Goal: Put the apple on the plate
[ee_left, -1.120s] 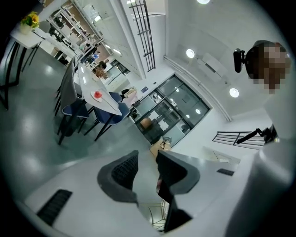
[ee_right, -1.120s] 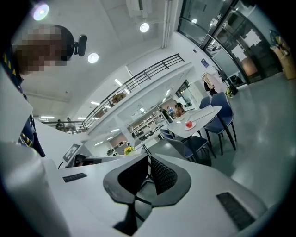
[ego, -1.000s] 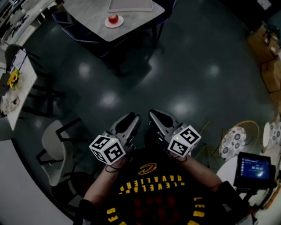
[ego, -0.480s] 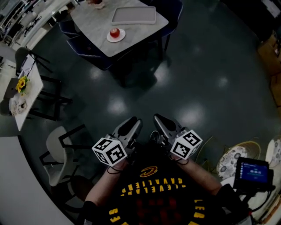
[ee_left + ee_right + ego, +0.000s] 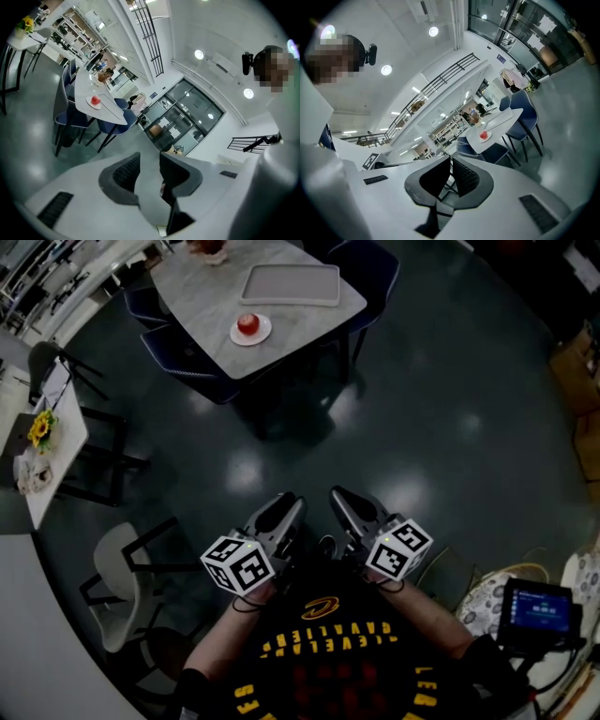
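Observation:
A red apple (image 5: 248, 323) lies on a small white plate (image 5: 251, 334) near the front edge of a grey table (image 5: 314, 311), far ahead of me across a dark floor. Both grippers are held close to my chest, well short of that table. My left gripper (image 5: 289, 503) is open, a gap showing between its dark pads with nothing in it. My right gripper (image 5: 339, 498) is shut, its tips meeting on nothing. The left gripper view shows the apple (image 5: 95, 100) small and distant beyond the left gripper (image 5: 150, 161). The right gripper view has the apple (image 5: 483, 135) above the right gripper (image 5: 450, 161).
A grey tray (image 5: 291, 284) lies on the table behind the plate. Blue chairs (image 5: 178, 357) ring the table. A white chair (image 5: 117, 568) stands at my left, a side table with yellow flowers (image 5: 39, 427) beyond it. A monitor (image 5: 539, 610) stands at my lower right.
The table with the apple on its plate has drawn nearer and slid down the head view. Both grippers keep their pose in front of my chest.

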The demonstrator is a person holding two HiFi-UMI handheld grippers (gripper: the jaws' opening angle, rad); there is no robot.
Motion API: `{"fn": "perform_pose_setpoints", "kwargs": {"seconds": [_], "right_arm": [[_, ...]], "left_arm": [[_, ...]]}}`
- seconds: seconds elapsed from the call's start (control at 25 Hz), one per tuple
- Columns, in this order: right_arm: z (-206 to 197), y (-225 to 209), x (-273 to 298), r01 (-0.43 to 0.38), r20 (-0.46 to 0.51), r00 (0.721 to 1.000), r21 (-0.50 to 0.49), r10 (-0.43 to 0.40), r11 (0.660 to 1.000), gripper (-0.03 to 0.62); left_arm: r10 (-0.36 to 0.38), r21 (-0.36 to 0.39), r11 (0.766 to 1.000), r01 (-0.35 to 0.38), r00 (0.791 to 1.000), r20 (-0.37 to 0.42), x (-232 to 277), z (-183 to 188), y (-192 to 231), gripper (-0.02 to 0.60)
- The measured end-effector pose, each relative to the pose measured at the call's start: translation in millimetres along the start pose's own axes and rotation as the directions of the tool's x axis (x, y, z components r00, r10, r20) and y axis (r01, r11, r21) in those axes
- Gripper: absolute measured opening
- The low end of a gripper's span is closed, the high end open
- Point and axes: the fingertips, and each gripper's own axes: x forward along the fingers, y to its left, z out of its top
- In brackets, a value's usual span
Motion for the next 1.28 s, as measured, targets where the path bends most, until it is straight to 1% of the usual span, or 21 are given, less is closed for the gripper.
{"fn": "perform_pose_setpoints", "kwargs": {"seconds": [0.08,0.24,0.4,0.52,0.64,0.76,0.92,1.04,1.12,1.24,1.28], "right_arm": [[9.2,-9.4,16.5,0.009,-0.001,1.0,-0.008,-0.009,1.0,0.008],[24.8,-15.7,56.6,0.024,-0.008,1.0,-0.025,-0.024,0.999,0.008],[38.2,-21.6,101.0,0.039,-0.019,0.999,-0.039,-0.04,0.998,0.008],[41.6,-22.1,128.7,0.052,-0.036,0.998,-0.042,-0.053,0.998,0.008],[45.0,-24.1,153.8,0.063,-0.049,0.997,-0.044,-0.065,0.997,0.008],[48.7,-26.1,174.2,0.076,-0.052,0.996,-0.048,-0.079,0.996,0.008],[49.5,-30.1,191.5,0.084,-0.064,0.994,-0.035,-0.086,0.996,0.008],[54.6,-35.9,197.8,0.105,-0.06,0.993,-0.034,-0.106,0.994,0.008],[62.4,-49.8,201.9,0.114,-0.057,0.992,-0.03,-0.115,0.993,0.006],[80.7,-81.8,211.0,0.117,-0.049,0.992,-0.013,-0.118,0.993,0.007],[83.9,-84.4,214.5,0.115,-0.045,0.992,-0.009,-0.116,0.993,0.008]], "left_arm": [[-0.007,-0.009,1.0,0.007,1.0,0.001,12.3,14.6,11.4,0.132],[-0.046,-0.015,0.999,0.046,0.999,0.021,27.2,52.1,34.1,0.132],[-0.056,-0.023,0.998,0.056,0.998,0.032,35.9,93.7,61.4,0.132],[-0.062,-0.038,0.997,0.064,0.997,0.043,35.9,116.8,80.0,0.132],[-0.064,-0.064,0.996,0.066,0.997,0.039,38.5,131.3,100.6,0.132],[-0.075,-0.073,0.994,0.078,0.997,0.033,44.1,144.3,118.0,0.132],[-0.084,-0.08,0.993,0.085,0.996,0.023,52.4,159.2,130.8,0.132],[-0.093,-0.094,0.991,0.093,0.996,0.009,60.2,161.8,138.9,0.132],[-0.093,-0.099,0.991,0.092,0.996,-0.009,77.6,163.1,142.7,0.132],[-0.089,-0.094,0.992,0.086,0.996,-0.028,114.8,170.0,147.0,0.132],[-0.089,-0.089,0.992,0.086,0.996,-0.03,118.3,173.8,147.8,0.132]]}}
